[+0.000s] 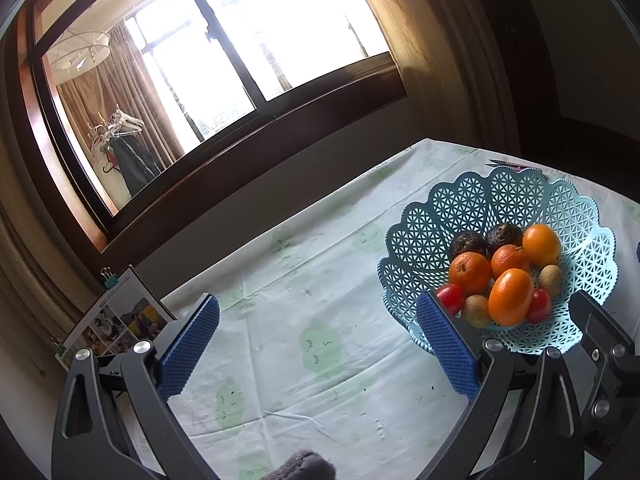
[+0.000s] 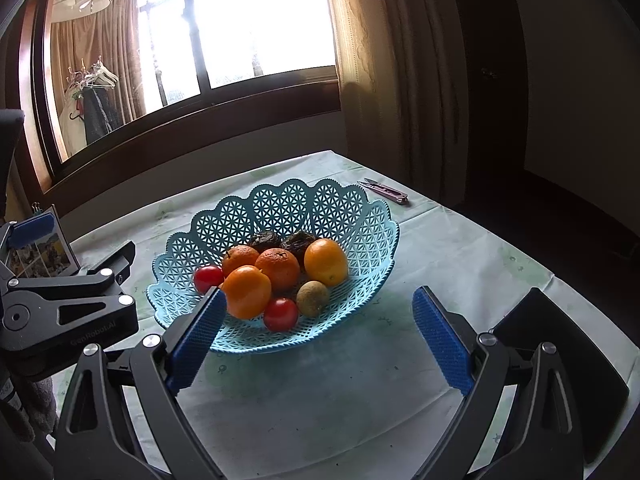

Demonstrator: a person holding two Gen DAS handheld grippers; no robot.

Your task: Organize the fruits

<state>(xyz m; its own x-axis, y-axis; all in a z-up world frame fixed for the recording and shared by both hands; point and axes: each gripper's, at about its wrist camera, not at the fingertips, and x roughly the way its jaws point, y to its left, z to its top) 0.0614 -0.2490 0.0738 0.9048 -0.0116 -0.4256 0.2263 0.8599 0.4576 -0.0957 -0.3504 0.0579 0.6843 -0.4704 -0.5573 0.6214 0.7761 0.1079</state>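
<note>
A light blue lattice basket [image 2: 360, 220] [image 1: 420, 236] stands on the table and holds several oranges [image 2: 246, 292] [image 1: 510, 296], two red tomatoes [image 2: 281, 314], two kiwis [image 2: 313, 298] and two dark wrinkled fruits [image 2: 298, 242]. My right gripper [image 2: 320, 312] is open just in front of the basket, nothing between its blue pads [image 2: 440, 340]. My left gripper [image 1: 320, 320] is open too, over bare cloth to the left of the basket, its right pad [image 1: 444, 340] by the basket's near rim. The left gripper also shows at the left edge of the right wrist view.
A pale green patterned cloth [image 2: 360, 400] covers the table. Small pink thread snips [image 2: 386, 191] lie behind the basket near the far edge. A clipped photo card [image 1: 120, 320] stands at the table's left end. A window and curtains lie beyond.
</note>
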